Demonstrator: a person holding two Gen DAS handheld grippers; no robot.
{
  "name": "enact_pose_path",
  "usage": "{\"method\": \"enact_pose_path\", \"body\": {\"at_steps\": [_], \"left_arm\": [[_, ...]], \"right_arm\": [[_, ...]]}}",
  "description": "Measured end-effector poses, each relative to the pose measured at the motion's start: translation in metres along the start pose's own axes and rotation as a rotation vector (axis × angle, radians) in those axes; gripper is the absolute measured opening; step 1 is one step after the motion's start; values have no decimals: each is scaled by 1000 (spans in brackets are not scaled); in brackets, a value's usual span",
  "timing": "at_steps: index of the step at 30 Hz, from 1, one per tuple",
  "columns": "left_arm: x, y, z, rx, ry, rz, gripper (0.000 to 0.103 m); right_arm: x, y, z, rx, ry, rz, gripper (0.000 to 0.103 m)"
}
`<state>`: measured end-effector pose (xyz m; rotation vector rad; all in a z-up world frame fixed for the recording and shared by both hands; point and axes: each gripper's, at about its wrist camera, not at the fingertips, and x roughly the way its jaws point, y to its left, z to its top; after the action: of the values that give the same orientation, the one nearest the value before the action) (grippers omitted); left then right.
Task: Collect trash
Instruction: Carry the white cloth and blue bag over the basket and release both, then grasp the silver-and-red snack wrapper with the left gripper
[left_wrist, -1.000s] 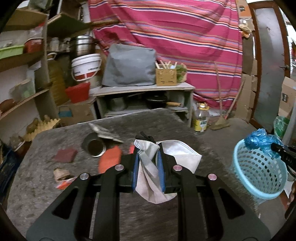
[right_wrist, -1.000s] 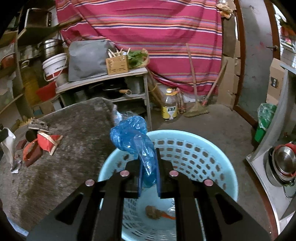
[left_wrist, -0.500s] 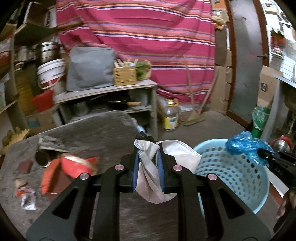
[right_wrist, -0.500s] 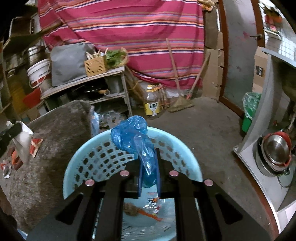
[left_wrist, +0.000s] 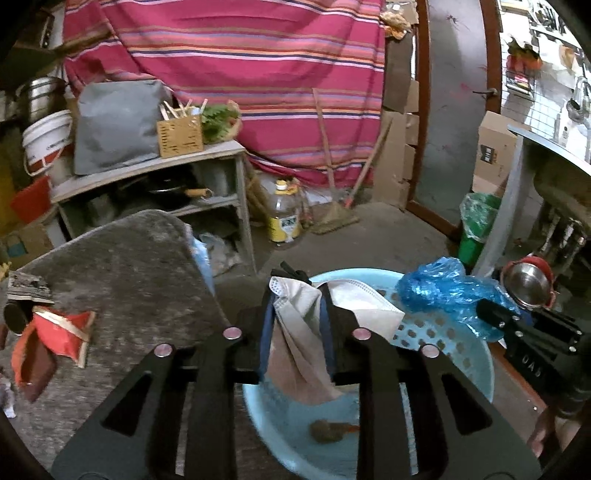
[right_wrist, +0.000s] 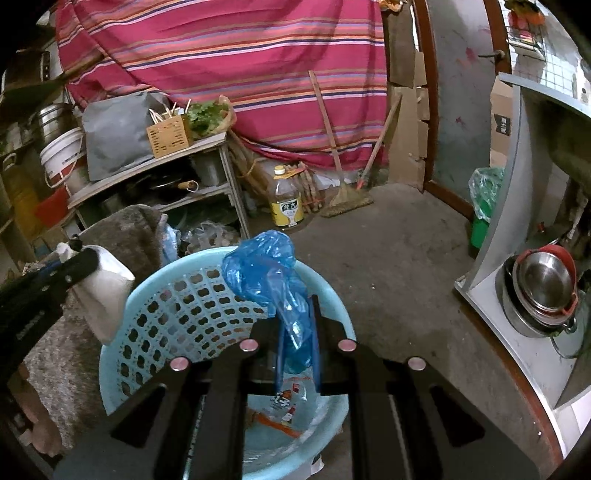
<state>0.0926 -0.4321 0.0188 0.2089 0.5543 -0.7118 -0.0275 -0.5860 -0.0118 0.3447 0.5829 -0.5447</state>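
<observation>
I have both grippers over the blue basket (right_wrist: 155, 295) beside the table (left_wrist: 122, 266). My left gripper (left_wrist: 297, 325) is opening, the face mask (left_wrist: 295, 332) still between its jaws; my right gripper (right_wrist: 297, 332) stays clenched on the blue plastic bag (right_wrist: 266, 273).

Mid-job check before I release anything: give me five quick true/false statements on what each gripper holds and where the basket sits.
1. The right gripper grips a crumpled blue plastic bag. True.
2. The left gripper holds a red packet. False: a white face mask is between its opening jaws.
3. The perforated light-blue plastic basket is empty. False: wrappers lie inside.
4. Both grippers are over the basket. True.
5. The basket sits on the grey table. False: beside it, lower.
</observation>
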Motion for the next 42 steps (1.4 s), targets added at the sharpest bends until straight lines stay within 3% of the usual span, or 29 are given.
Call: {"method": "enact_pose_path", "body": {"at_steps": [3,8,12,16,20,22,23,24,28,33,42], "left_arm": [[0,-5,0,11,1,-2,30],[-6,-2,-1,10,-15,4,66],[-13,6,0,9,-31,28,76],[-24,21,-1,-5,-53,60,94],[-36,37,-4,-11,-72,94,97],[-40,45,-5,-18,-75,107,97],[-43,51,-6,-25,-76,115,97],[-45,55,-7,-29,-76,121,97],[-57,79,-13,-48,-77,163,97],[-79,120,-22,-83,-83,227,97],[-125,224,-56,-158,-73,396,97]], "right_arm": [[1,-2,0,4,1,4,12],[2,-2,-1,-2,6,8,12],[3,4,0,-12,12,11,12],[7,11,0,-17,26,23,14],[15,25,-3,-38,52,10,15],[18,31,-5,-43,65,8,35],[19,34,-5,-46,66,-1,60],[19,36,-6,-51,61,-11,69],[23,43,-7,-50,80,-24,72],[17,58,-4,-51,43,-36,92],[12,133,-9,-134,16,13,96]]}}
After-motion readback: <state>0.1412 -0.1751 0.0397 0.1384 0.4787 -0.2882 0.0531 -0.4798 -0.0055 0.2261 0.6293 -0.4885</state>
